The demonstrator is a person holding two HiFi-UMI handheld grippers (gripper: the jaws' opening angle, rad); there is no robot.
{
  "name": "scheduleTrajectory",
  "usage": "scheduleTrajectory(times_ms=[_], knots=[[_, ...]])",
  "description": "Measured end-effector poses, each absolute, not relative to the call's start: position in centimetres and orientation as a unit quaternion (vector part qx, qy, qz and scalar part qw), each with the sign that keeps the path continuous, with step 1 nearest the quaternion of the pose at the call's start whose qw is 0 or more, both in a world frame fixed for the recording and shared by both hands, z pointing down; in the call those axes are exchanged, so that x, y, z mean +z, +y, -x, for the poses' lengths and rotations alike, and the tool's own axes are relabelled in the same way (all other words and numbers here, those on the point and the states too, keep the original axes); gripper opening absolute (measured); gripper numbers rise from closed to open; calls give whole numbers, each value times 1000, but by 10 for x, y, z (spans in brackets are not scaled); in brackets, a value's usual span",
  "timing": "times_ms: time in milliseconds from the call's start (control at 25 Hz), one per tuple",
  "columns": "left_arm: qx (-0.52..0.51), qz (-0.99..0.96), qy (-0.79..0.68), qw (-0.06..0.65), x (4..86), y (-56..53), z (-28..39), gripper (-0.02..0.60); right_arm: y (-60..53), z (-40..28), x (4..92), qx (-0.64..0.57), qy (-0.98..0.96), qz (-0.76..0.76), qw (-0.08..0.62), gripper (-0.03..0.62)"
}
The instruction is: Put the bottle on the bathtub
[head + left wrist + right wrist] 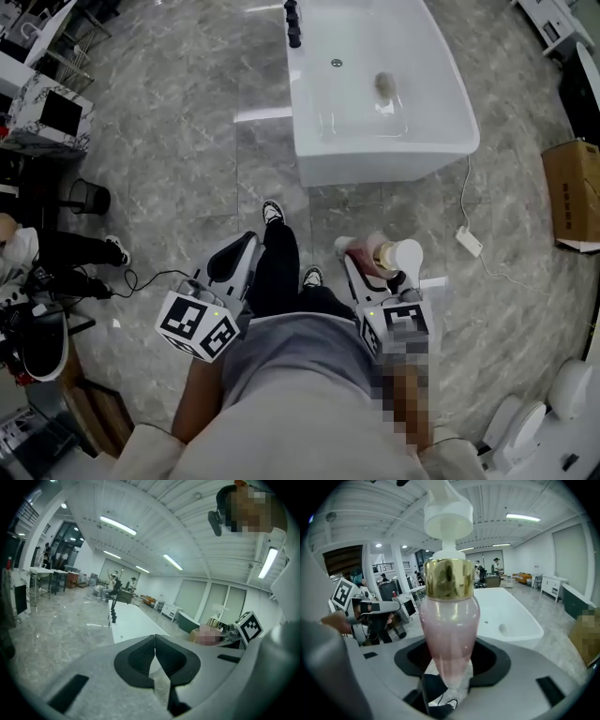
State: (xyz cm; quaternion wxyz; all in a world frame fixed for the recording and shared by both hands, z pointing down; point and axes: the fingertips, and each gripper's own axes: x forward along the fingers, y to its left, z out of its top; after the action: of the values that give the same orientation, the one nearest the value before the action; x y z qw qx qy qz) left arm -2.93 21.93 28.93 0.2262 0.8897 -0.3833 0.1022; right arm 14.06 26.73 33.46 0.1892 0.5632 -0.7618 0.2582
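1. Head view: the person is standing on a marble floor (178,122), with the white bathtub (375,167) lying at 12 o'clock. The right gripper (370,262) at 5 o'clock is carrying a pink pump bottle (375,253). The left gripper (242,248) is hanging at 7 o'clock.
2. Left gripper view: its fingers (138,656) are pressing together, gripping nothing.
3. Right gripper view: its fingers (487,660) are clamping the bottle's narrow lower body. The gold collar and white pump are pointing to 12 o'clock, well apart from the bathtub.

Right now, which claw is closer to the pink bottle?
Right. The right claw grips the pink bottle around its lower body; the left claw is shut and empty, apart from the bottle, off to its left.
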Motion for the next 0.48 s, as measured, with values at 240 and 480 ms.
scheduleTrajectory(times_ms=[240,480], knots=[[101,-889,-375,241,295,172,32,9,213,-128,334,263,-764,-556,196,219],[100,-896,-360,240,289,106,35,9,151,-111,328,263,-767,-550,200,219]])
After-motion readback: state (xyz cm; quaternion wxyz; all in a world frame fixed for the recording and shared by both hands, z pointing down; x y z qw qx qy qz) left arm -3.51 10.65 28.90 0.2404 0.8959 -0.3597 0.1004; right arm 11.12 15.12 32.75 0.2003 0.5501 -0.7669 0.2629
